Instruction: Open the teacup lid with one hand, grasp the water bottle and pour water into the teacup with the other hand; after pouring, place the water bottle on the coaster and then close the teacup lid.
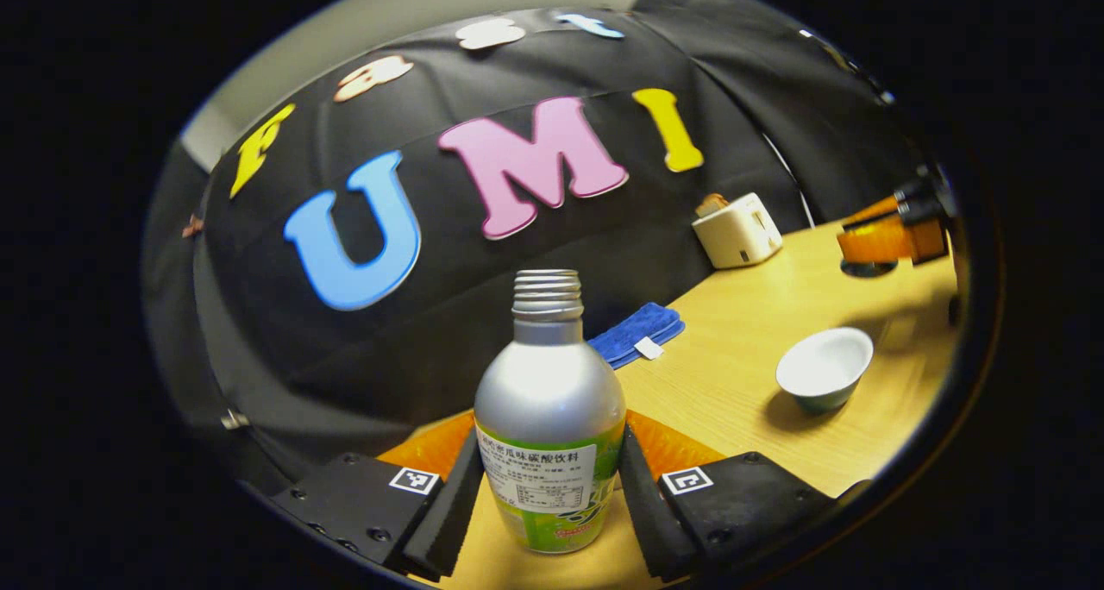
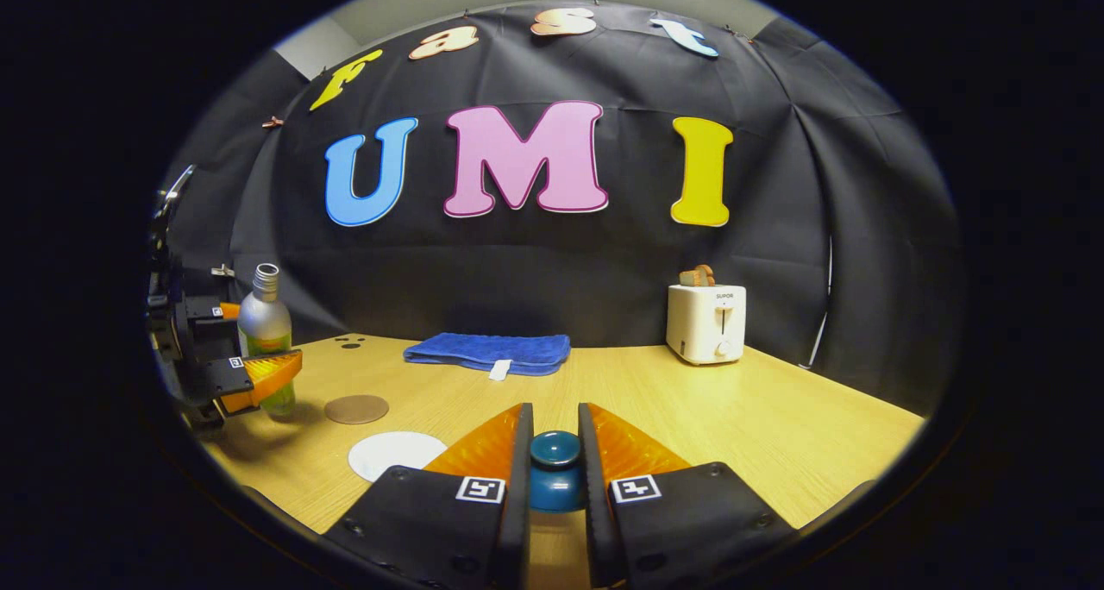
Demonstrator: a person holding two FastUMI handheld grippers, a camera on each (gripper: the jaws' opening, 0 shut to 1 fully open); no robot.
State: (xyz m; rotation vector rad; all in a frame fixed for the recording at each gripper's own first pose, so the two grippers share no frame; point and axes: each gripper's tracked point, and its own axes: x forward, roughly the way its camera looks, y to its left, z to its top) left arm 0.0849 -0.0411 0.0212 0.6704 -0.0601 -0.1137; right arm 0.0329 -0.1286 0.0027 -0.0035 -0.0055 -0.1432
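A silver water bottle (image 1: 549, 400) with a green label and a bare threaded neck stands upright between my left gripper's (image 1: 548, 486) fingers, which press on both its sides. In the right gripper view the bottle (image 2: 264, 327) is at the table's far left with the left gripper (image 2: 254, 374) around it; I cannot tell whether its base touches the table. The open teacup (image 1: 824, 370), white inside, sits to the right. My right gripper (image 2: 555, 439) is shut on the knob of the dark teal lid (image 2: 555, 478), held above the table. A round brown coaster (image 2: 356, 409) lies beside the bottle, near the teacup (image 2: 395, 454).
A folded blue towel (image 2: 489, 351) lies at the back of the wooden table (image 2: 776, 417), and a white toaster (image 2: 705, 323) stands at the back right. In the left gripper view the right gripper (image 1: 888, 236) hovers beyond the teacup, near the toaster (image 1: 737, 230).
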